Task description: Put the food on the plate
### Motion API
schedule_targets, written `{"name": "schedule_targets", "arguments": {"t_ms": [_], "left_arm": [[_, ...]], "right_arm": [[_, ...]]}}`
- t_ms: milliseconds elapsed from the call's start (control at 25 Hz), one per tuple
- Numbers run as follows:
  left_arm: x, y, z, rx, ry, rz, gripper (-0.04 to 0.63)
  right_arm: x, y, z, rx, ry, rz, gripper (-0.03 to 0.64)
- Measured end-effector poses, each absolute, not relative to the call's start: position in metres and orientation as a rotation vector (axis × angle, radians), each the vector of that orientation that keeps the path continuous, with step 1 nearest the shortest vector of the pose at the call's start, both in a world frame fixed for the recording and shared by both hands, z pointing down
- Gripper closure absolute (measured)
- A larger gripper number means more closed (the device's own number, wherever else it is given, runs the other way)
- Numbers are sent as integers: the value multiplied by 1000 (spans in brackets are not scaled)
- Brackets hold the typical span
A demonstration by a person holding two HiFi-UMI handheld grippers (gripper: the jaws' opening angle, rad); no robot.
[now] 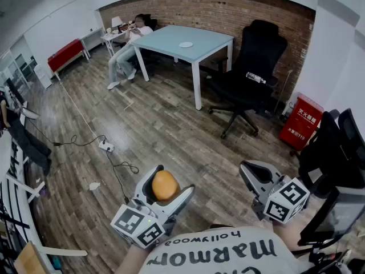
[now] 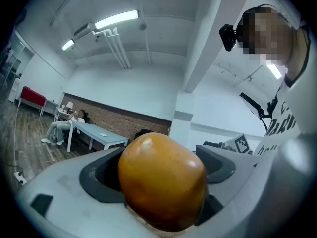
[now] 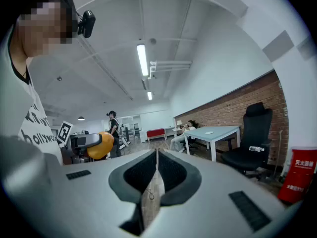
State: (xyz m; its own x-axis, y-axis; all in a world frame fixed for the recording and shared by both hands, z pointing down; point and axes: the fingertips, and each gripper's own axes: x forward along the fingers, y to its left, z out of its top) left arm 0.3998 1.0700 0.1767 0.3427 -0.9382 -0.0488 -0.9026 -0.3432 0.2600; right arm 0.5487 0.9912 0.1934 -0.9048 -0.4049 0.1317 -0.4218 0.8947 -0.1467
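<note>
- step in hand: carrying. the left gripper holds the food, an orange-brown rounded piece, bun or fruit i cannot tell, up over the wooden floor, close to the person's body.
- in the left gripper view the jaws stand wide with both dark pads pressed on the sides of the food, which fills the gap and is clear of any surface.
- the right gripper carries nothing: its jaws are pressed together with only a thin seam between them. it is held beside the left one, apart from it.
- the only container in sight is the small white plate on the light blue table across the room, by the brick wall. it looks bare, though it is too small to be sure.
- a seated person is at the table's far end, and a black office chair stands beside the table.
- next move, as i judge it: walk to the table well apart from here, skirt the cable and power strip on the floor, lower the food onto the plate, then part the jaws.
</note>
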Motion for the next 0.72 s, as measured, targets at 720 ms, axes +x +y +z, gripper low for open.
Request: {"name": "schedule_targets", "arguments": {"t_ms": [720], "left_arm": [[383, 1080, 166, 2467, -1636, -353, 150]], "right_arm": [[523, 996, 186, 637, -3029, 236, 597]]}}
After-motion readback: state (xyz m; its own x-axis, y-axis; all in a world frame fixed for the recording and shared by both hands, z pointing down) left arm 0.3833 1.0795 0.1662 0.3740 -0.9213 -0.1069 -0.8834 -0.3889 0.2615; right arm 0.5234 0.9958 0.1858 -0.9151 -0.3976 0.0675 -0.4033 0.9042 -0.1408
